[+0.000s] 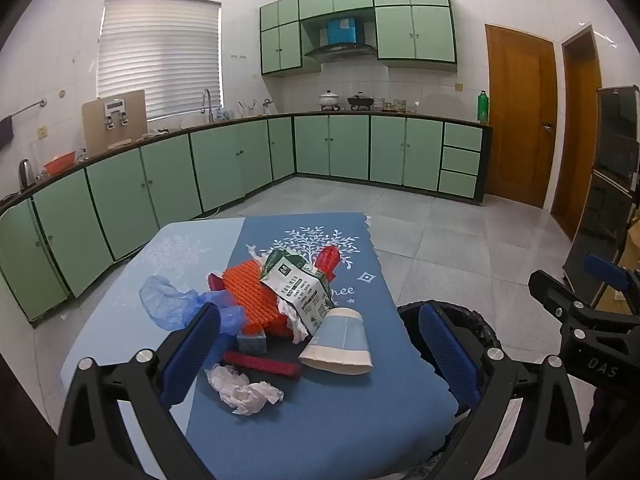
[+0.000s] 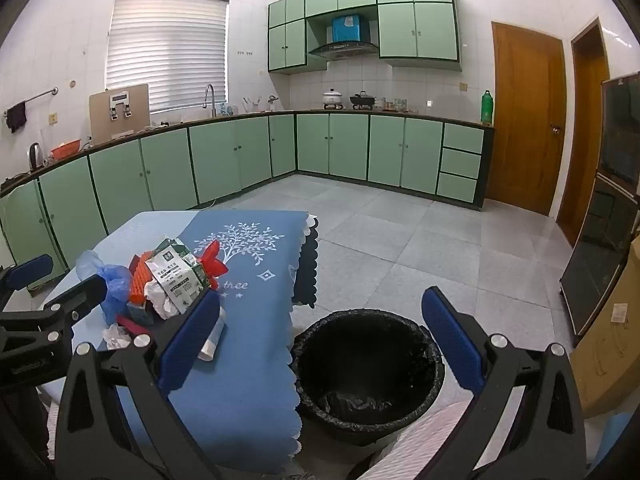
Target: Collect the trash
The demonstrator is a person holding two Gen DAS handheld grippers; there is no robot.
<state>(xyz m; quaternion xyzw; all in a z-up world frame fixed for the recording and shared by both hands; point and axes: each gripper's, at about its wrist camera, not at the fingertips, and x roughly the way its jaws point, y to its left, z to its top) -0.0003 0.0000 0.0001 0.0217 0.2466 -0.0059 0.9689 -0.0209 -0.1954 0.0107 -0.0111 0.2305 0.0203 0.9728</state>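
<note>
A heap of trash lies on the blue tablecloth (image 1: 340, 420): a tipped paper cup (image 1: 340, 344), a green-white carton (image 1: 304, 288), an orange foam net (image 1: 252, 296), a blue plastic bag (image 1: 172, 300), a crumpled tissue (image 1: 246, 390) and a red strip (image 1: 260, 362). My left gripper (image 1: 320, 352) is open and empty, hovering just before the heap. My right gripper (image 2: 320, 344) is open and empty above the black-lined trash bin (image 2: 368, 372), right of the table. The carton (image 2: 176, 276) and cup (image 2: 212, 340) also show in the right wrist view.
The table (image 2: 240, 380) stands in a kitchen with green cabinets (image 1: 224, 168) along the far walls. The tiled floor (image 2: 420, 240) stretches beyond. A dark glass cabinet (image 2: 612, 208) and a cardboard box (image 2: 612, 340) stand at the right. Wooden doors (image 1: 520, 116) are at the back right.
</note>
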